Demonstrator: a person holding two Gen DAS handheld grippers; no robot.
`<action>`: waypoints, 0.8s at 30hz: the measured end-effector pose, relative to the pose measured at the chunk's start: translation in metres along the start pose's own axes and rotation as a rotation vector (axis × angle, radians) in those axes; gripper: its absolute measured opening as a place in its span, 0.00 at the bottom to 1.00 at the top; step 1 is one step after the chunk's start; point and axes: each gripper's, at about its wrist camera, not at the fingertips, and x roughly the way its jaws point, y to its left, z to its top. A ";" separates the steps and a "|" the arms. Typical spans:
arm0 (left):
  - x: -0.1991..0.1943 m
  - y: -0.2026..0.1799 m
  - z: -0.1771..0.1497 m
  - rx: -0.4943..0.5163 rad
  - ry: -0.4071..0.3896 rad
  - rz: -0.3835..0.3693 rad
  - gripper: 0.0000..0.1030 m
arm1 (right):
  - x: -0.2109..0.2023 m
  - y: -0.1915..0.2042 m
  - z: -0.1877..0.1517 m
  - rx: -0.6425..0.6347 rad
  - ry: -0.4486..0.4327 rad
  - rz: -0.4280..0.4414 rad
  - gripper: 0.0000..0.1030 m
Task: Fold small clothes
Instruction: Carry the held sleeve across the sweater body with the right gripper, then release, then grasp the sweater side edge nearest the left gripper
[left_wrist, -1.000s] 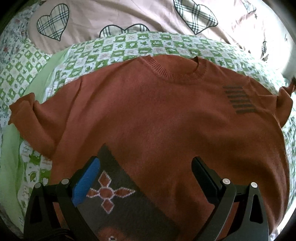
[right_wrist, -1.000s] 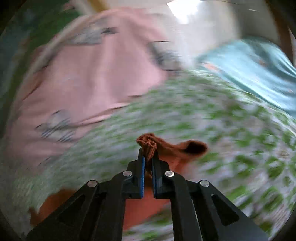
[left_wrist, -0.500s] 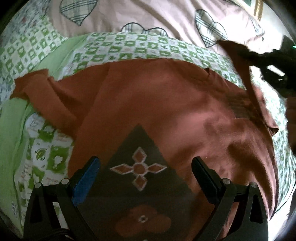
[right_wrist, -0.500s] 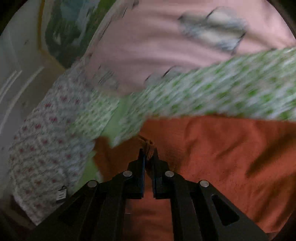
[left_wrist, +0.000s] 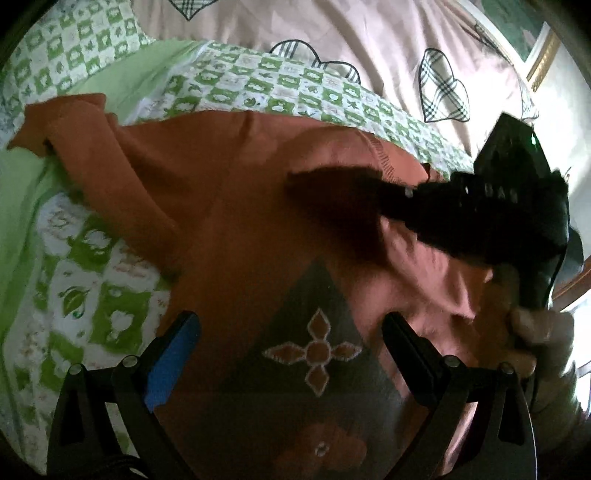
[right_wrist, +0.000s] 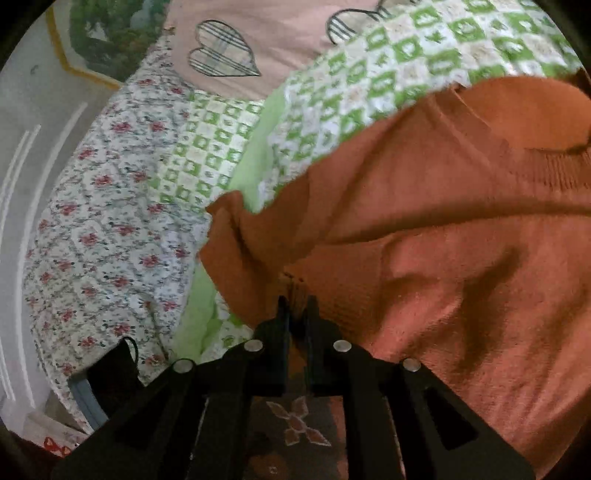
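Observation:
A rust-orange knit sweater (left_wrist: 229, 192) lies spread on the bed, with a dark triangle patch and cross motif (left_wrist: 314, 350) near its hem. My left gripper (left_wrist: 291, 339) is open and empty, hovering over the hem and patch. My right gripper (right_wrist: 295, 299) is shut on the sweater's right sleeve (right_wrist: 424, 295) and holds it folded across the sweater's body. It also shows in the left wrist view (left_wrist: 491, 218) as a dark shape at the right. The left sleeve (left_wrist: 66, 122) lies out to the side.
The bed has a green checked quilt (left_wrist: 295, 88), a pink cover with plaid hearts (left_wrist: 369, 37) behind it and a floral sheet (right_wrist: 103, 229) at the far side. A wall with a framed picture (right_wrist: 99, 40) is beyond. A dark object (right_wrist: 110, 376) lies at the bed's edge.
My right gripper has carried the right sleeve from the sweater's outer edge in over its body. The left gripper stays open and has shifted its view to the right over the hem.

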 end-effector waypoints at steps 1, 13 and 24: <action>0.004 0.000 0.005 -0.002 0.003 -0.015 0.96 | -0.004 -0.003 0.000 0.013 0.001 -0.007 0.30; 0.084 -0.016 0.078 0.004 0.060 -0.136 0.89 | -0.141 -0.015 -0.060 0.032 -0.258 -0.159 0.42; 0.022 -0.027 0.083 0.120 -0.140 -0.090 0.03 | -0.248 -0.056 -0.099 0.147 -0.485 -0.384 0.42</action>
